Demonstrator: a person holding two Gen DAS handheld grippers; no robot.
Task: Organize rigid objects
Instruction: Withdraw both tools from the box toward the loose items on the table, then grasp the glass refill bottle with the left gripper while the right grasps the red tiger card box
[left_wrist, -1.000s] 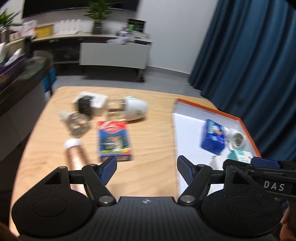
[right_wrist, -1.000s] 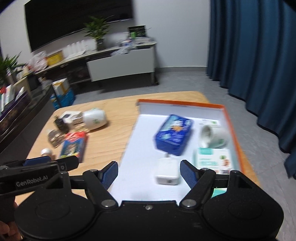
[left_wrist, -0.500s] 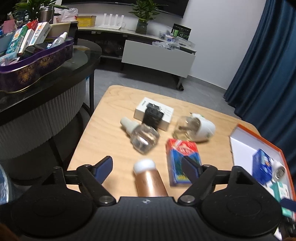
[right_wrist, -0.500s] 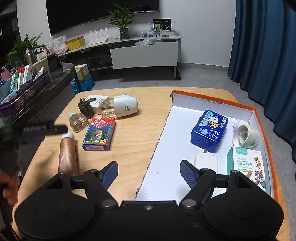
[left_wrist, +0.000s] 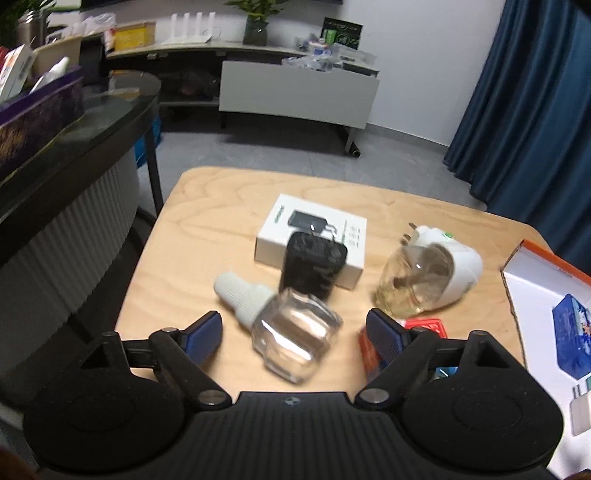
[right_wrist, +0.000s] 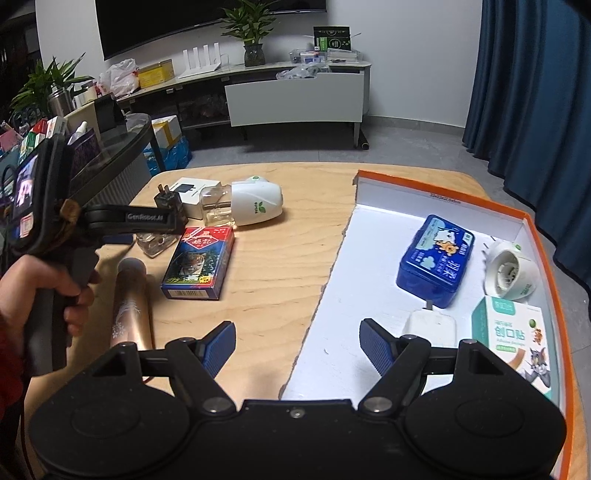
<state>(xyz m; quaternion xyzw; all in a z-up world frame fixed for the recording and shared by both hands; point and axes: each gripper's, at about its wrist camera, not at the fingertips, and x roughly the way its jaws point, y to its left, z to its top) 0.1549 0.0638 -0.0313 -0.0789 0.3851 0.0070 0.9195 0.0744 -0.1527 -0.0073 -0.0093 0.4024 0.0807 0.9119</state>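
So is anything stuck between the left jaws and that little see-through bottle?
No. The left gripper is open, and the clear bottle lies right between its jaws with nothing in front. The black charger sits just behind it.

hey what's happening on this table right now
A person is sorting small items into an orange-rimmed tray with two handheld grippers. The left gripper is open, its fingers either side of a clear refill bottle lying on the wooden table, not yet gripped. The right gripper is open and empty above the tray's near edge. A blue tin already sits in the tray; a playing-card box waits on the table.
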